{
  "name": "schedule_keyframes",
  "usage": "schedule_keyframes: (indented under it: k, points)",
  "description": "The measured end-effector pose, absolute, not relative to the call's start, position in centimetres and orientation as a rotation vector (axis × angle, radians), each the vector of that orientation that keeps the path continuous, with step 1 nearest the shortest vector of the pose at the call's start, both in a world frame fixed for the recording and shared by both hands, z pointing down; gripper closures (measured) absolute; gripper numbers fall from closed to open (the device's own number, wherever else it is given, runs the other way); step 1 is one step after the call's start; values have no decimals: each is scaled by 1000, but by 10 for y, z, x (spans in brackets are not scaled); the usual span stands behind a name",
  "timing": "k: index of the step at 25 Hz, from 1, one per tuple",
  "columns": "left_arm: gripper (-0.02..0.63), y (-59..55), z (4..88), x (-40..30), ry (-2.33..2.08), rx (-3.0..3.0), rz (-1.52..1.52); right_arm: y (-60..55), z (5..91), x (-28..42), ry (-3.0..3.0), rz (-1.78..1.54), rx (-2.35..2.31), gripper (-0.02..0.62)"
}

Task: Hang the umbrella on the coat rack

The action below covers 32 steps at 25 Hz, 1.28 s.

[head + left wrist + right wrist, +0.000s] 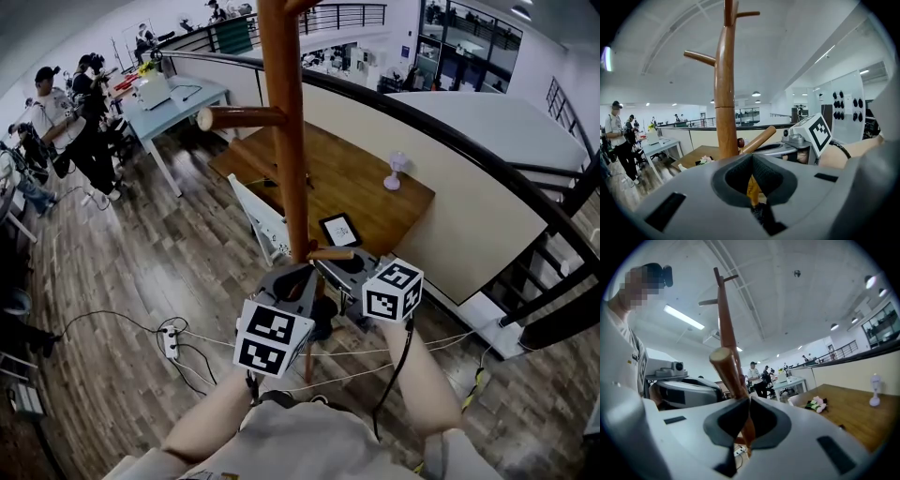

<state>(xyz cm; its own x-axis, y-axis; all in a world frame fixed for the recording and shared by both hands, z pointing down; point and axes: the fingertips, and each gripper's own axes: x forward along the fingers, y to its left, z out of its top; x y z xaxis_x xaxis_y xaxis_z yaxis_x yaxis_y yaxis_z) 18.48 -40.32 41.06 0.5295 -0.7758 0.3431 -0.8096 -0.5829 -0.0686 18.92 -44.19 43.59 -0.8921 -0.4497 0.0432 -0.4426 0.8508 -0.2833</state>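
Observation:
The wooden coat rack pole rises in the middle, with a long peg to its left and a short low peg by my grippers. My left gripper and right gripper flank the pole at that low peg, both with jaws together. In the left gripper view the pole stands just ahead of my left gripper; a yellowish strip and a dark bit show in its slit. The low peg crosses right over my right gripper. A dark object sits below; I cannot tell whether it is the umbrella.
Behind the rack stand a brown table with a small fan and a tablet, and a white chair. A power strip and cables lie on the wood floor. A curved railing runs to the right; people stand far left.

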Motion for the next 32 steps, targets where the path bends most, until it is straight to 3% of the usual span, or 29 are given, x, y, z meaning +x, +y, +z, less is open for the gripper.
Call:
schedule_keyframes:
  k: [4,9,17,26,32]
  points:
    - [604,-398,415,177,-1387,2650,514,-447,444,206,2973,-474,-930,518]
    - [605,-391,411,165,-1395,2659,502,-451,449,258,2856,-551,-1228,526]
    - [604,-382,372,152,-1427,2778,440,-415,370,310,2724,-299,-1480,566]
    - [604,-368,296,136,-1468,2951,231,-346,271,296,2692,54,-1487,580]
    - [604,-357,270,128,-1437,3037,142,-318,256,290,2608,80,-1544,592]
